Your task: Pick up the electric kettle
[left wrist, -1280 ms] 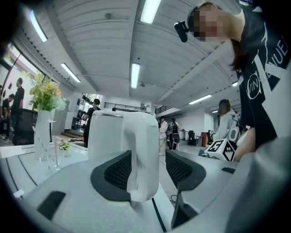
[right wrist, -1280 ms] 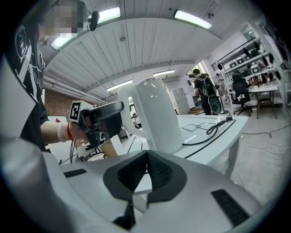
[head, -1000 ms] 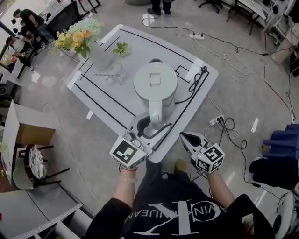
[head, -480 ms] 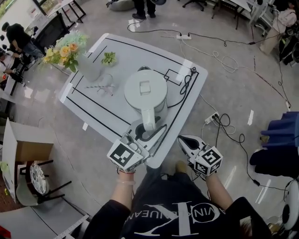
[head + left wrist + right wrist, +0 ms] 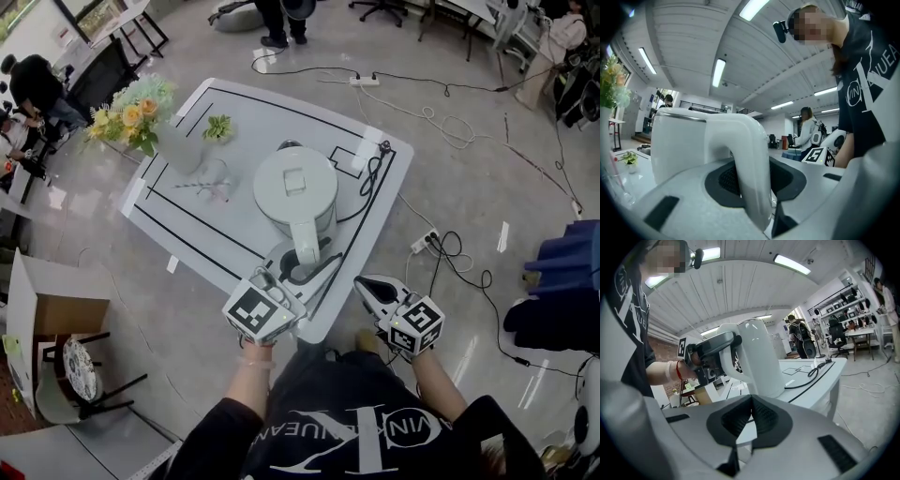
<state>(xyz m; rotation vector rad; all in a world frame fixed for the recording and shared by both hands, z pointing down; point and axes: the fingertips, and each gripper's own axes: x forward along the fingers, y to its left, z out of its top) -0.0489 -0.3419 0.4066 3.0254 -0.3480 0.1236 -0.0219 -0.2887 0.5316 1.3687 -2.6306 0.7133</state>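
Note:
A pale white-green electric kettle (image 5: 295,187) stands on the white table (image 5: 234,103) near its front corner, with its handle (image 5: 307,246) pointing toward me. My left gripper (image 5: 298,267) reaches in level. Its jaws are closing, and in the left gripper view the handle (image 5: 750,173) stands between the dark pads (image 5: 723,180), which touch both of its sides. My right gripper (image 5: 361,281) hangs just off the table's front edge, right of the handle, shut on nothing. The right gripper view shows the kettle (image 5: 759,357) with the left gripper (image 5: 712,357) on it.
A vase of flowers (image 5: 141,108) and a small green plant (image 5: 217,127) stand at the table's far left. A black cable (image 5: 370,183) runs from the kettle to the far right corner. On the floor are power strips (image 5: 427,242), cables and a cardboard box (image 5: 47,314).
The left gripper's jaws have come together from wide open onto the kettle's handle. The right gripper has stayed where it was.

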